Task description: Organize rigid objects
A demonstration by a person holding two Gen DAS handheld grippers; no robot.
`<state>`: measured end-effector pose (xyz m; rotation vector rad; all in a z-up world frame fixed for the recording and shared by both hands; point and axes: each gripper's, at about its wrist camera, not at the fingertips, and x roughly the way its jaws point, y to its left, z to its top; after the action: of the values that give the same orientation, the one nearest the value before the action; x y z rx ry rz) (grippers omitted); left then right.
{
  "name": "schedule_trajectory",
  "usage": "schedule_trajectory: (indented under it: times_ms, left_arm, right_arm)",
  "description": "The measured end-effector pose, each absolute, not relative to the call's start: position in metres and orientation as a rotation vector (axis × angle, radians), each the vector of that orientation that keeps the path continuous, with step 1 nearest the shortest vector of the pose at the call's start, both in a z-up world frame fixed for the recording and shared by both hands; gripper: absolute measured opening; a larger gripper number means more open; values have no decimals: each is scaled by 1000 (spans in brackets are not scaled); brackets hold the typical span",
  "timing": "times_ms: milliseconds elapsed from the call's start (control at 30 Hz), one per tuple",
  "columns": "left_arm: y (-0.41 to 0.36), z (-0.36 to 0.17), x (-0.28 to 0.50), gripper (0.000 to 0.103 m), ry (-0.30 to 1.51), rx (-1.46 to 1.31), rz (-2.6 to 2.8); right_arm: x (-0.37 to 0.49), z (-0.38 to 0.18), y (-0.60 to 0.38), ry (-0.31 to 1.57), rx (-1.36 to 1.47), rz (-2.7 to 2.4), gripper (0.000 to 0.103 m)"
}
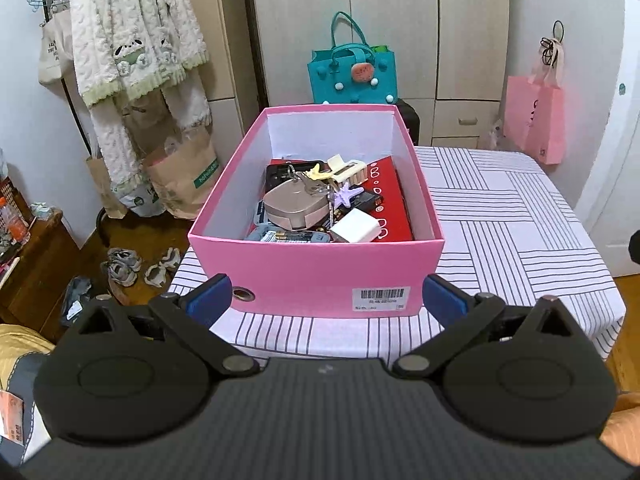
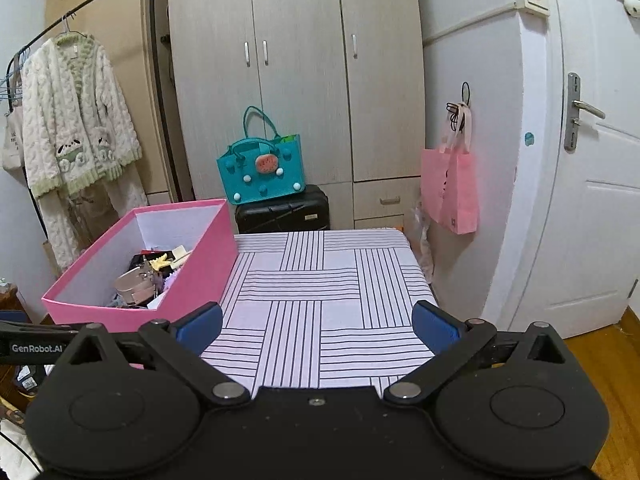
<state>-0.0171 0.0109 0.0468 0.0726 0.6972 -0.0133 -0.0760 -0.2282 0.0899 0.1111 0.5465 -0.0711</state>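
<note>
Pink box (image 1: 320, 280) of small items on striped table (image 1: 520, 240); both grippers, left (image 1: 327, 296) and right (image 2: 317, 326), wide, empty; teal bag (image 1: 352, 76) behind.

Pale wardrobe (image 2: 296, 80) against back wall; white door (image 2: 592, 168) at right; clothes rack (image 2: 148, 40) at left; wooden floor (image 2: 600, 360); striped tablecloth (image 2: 320, 300) over table.
</note>
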Motion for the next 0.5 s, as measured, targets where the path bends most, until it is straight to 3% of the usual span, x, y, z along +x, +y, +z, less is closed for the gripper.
schedule_trajectory:
  times_ms: [500]
  left_arm:
    - [8, 38, -20, 103, 696, 76, -36]
  right_arm:
    - [-79, 82, -219, 531, 54, -63, 102]
